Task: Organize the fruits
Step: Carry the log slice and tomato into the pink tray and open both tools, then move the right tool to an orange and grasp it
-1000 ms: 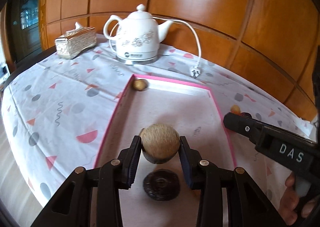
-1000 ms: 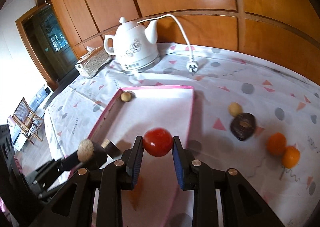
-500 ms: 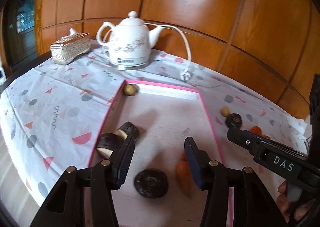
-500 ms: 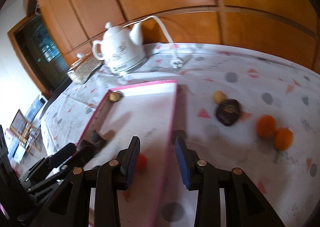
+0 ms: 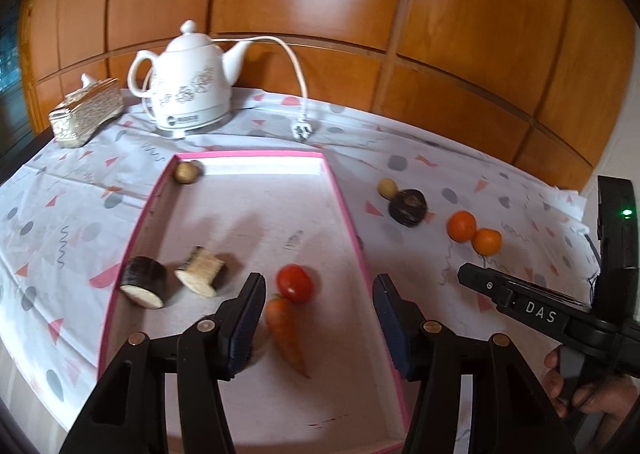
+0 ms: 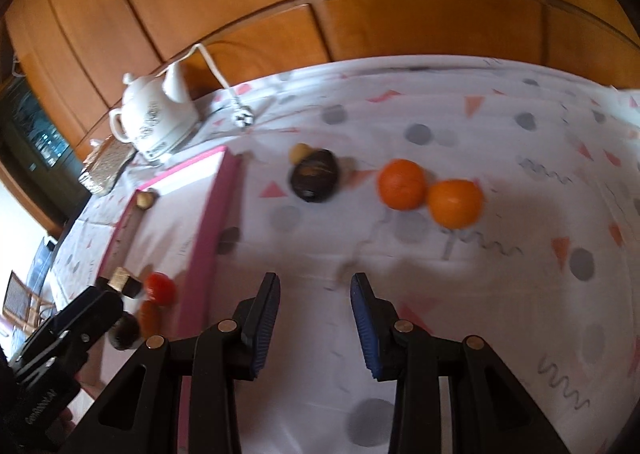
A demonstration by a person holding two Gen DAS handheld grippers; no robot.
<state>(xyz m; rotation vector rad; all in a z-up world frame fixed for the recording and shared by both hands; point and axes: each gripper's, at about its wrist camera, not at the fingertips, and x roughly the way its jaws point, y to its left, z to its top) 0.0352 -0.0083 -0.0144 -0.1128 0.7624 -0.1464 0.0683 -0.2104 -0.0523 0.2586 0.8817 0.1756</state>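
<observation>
A pink-rimmed tray (image 5: 348, 210) holds a red tomato (image 5: 295, 283), a carrot (image 5: 285, 331), two dark cut pieces with pale faces (image 5: 144, 287), and a small brown fruit (image 5: 187, 172) at its far corner. My left gripper (image 5: 320, 312) is open and empty above the tray's near part. My right gripper (image 6: 314, 312) is open and empty over the cloth right of the tray (image 6: 208, 230). Two oranges (image 6: 401, 184) (image 6: 455, 198), a dark round fruit (image 6: 315, 180) and a small tan fruit (image 6: 299, 152) lie on the cloth ahead of it.
A white kettle (image 5: 188, 96) with its cord and plug (image 5: 301, 130) stands behind the tray. A woven tissue box (image 5: 86, 112) sits at the far left. Wood panelling backs the table. The table's edge runs along the left.
Both grippers opened and let go: the left dropped its brown round fruit, the right its tomato, now in the tray. The right gripper then swung right over the cloth towards the oranges.
</observation>
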